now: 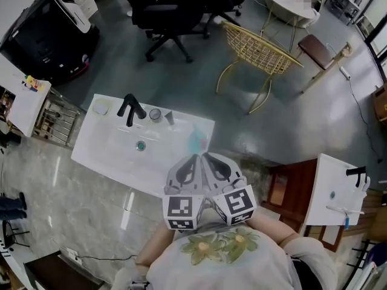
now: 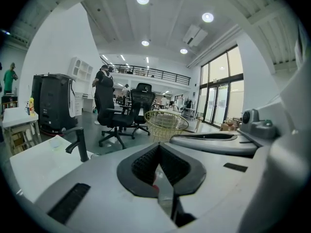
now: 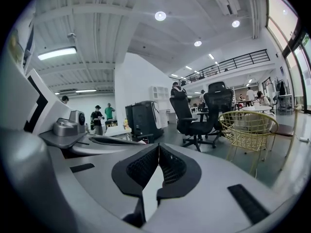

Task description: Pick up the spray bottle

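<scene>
Claws both shut and empty: my left claw [image 1: 193, 159] and right claw [image 1: 211, 158] hang side by side over the near edge of the white tabletop [image 1: 109, 153]. The pale teal spray bottle [image 1: 195, 140] stands at that tabletop's right end, just ahead of them, well right of the black tap [image 1: 130, 109]

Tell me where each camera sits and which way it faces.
Head view: on the head, steeply down at sink and spray bottle; left tongs, right tongs, shirt show.
Left gripper view: on left tongs, roughly level towards faucet and wire chair; shut jaws show.
Right gripper view: on right tongs, towards the wire chair; shut jaws show.
Shared: gripper views both see that chair and each other's tongs.
</scene>
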Action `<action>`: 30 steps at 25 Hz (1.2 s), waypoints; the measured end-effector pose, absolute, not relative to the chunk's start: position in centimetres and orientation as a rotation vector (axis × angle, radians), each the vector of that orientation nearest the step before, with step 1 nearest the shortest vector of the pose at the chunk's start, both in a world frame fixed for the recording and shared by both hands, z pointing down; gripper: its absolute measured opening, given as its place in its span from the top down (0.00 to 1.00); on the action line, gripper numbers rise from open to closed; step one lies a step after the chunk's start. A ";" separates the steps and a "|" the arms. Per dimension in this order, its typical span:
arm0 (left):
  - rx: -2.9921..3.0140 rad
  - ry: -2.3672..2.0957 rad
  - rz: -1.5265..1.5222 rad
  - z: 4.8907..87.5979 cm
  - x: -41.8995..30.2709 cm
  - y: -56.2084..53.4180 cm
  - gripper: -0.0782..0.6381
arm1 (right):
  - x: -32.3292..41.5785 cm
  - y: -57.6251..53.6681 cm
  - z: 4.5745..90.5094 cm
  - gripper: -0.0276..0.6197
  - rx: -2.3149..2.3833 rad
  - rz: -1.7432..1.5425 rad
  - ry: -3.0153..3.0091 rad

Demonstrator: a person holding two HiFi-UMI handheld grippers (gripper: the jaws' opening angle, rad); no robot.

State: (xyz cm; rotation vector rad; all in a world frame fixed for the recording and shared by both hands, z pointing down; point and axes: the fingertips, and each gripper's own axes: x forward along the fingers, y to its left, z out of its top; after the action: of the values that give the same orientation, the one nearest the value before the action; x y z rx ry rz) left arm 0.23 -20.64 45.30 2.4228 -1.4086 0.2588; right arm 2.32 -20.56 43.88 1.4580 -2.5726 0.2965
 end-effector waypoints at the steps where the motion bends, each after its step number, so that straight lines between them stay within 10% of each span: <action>1: 2.419 -1.414 0.260 45.3 0.2 -20.8 0.88 | 2.3 -20.7 44.0 0.92 1.450 0.296 -2.571; 20: 2.344 -1.448 0.329 47.8 -0.3 -22.2 0.88 | 2.3 -22.9 47.1 0.91 1.330 0.329 -2.491; 30: 2.277 -1.480 0.357 49.6 -2.5 -22.0 0.88 | 2.4 -23.7 50.2 0.74 1.314 0.334 -2.411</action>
State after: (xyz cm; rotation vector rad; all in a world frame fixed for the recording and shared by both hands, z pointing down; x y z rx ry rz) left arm -2.47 -21.98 49.61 2.2767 -1.4803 0.3573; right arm 2.43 -23.71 50.23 1.3137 -2.4112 0.3339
